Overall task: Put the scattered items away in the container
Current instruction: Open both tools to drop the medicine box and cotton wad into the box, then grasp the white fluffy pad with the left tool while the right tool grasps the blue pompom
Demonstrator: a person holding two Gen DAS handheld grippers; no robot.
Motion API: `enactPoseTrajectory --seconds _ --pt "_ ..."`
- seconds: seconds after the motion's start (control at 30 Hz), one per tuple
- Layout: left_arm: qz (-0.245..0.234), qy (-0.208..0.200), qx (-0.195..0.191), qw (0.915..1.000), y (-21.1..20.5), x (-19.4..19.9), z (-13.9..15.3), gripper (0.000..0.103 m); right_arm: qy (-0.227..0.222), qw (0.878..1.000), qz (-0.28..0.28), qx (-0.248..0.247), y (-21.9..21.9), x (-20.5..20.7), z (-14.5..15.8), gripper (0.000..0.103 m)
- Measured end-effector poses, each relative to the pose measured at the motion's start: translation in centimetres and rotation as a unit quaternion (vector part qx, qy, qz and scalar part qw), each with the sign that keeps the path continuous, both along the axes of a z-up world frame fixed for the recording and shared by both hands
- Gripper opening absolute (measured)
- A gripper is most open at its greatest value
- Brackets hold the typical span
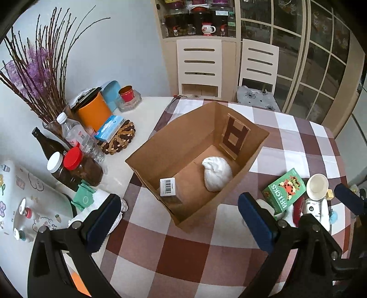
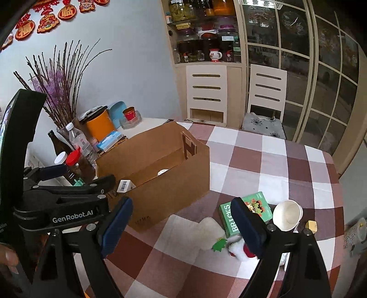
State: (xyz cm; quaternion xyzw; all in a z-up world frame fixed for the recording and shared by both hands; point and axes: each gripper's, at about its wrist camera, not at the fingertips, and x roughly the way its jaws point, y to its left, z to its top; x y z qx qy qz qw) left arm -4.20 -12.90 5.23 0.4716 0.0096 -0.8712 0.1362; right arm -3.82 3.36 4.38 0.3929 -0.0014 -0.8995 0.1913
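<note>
My left jaws gape above the cardboard box (image 1: 183,146), white bundle (image 1: 216,173) inside. Right jaws gape over green Bricks box (image 2: 245,212), paper cup (image 2: 287,215) beside it on bench.

A checked cloth (image 1: 183,252) covers the bench. At the left of the frame stand an orange canister (image 1: 95,112), a clear water bottle (image 1: 78,135), a dark bottle (image 1: 45,142) and a red-lidded jar (image 1: 80,165). A vase of purple twigs (image 1: 39,75) rises behind them. Two white chairs (image 1: 199,66) stand at the upper middle, before a glass cabinet (image 1: 197,18).
</note>
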Motion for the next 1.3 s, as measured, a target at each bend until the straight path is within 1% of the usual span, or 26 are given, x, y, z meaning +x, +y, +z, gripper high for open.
enactPoseTrajectory --seconds 0.27,0.43,0.53,0.6,0.67,0.73,0.8,0.9,1.03,1.13,1.17,1.2,1.23,1.27,1.3 --pt "-0.012 -0.002 0.003 0.9999 1.2 0.8 -0.3 0.103 -0.006 1.000 -0.005 -0.003 1.2 1.0 -0.6 0.090" --pt "-0.040 -0.017 0.008 0.9990 2.7 1.9 -2.2 0.103 -0.019 1.000 -0.015 0.010 2.9 2.9 -2.4 0.090" --pt "-0.068 -0.038 0.013 0.9969 4.1 2.8 -4.7 0.103 -0.034 0.999 -0.031 0.028 4.8 4.5 -4.7 0.090" --pt "-0.088 -0.058 0.028 0.9940 5.2 3.1 -6.9 0.103 -0.052 0.996 -0.053 0.045 6.4 5.6 -6.6 0.090" --pt "-0.106 -0.082 0.047 0.9898 6.7 3.1 -9.5 0.103 -0.070 0.994 -0.073 0.052 8.1 6.5 -8.2 0.090" --pt "-0.129 -0.099 0.062 0.9848 8.5 2.7 -12.0 0.103 -0.090 0.990 -0.093 0.048 9.9 7.2 -9.4 0.090" --pt "-0.154 -0.101 0.061 0.9810 10.4 1.8 -13.9 0.102 -0.102 0.988 -0.108 0.042 11.4 7.7 -10.0 0.090" --pt "-0.183 -0.087 0.038 0.9786 12.8 -0.5 -16.0 0.101 -0.102 0.986 -0.125 0.043 12.9 8.4 -10.1 0.090" --pt "-0.188 -0.079 0.030 0.9785 14.5 -4.0 -18.1 0.101 -0.101 0.984 -0.143 0.045 14.3 9.4 -10.2 0.090" --pt "-0.181 -0.095 0.031 0.9784 14.9 -6.1 -19.6 0.101 -0.110 0.981 -0.156 0.040 15.2 9.8 -10.5 0.090" --pt "-0.176 -0.102 0.026 0.9787 15.0 -6.6 -20.3 0.099 -0.114 0.980 -0.161 0.037 15.6 9.9 -10.6 0.090" --pt "-0.173 -0.108 0.020 0.9788 15.0 -7.0 -20.8 0.089 -0.118 0.979 -0.164 0.034 15.9 9.9 -10.8 0.090" --pt "-0.171 -0.113 0.018 0.9785 14.9 -7.2 -21.3 0.082 -0.121 0.978 -0.167 0.030 16.2 9.9 -10.9 0.090" --pt "-0.170 -0.118 0.019 0.9781 14.6 -7.2 -21.8 0.064 -0.124 0.977 -0.171 0.026 16.5 9.8 -11.0 0.090" --pt "-0.170 -0.114 0.027 0.9784 14.3 -7.0 -21.9 0.053 -0.127 0.976 -0.174 0.020 16.9 9.7 -11.1 0.090"
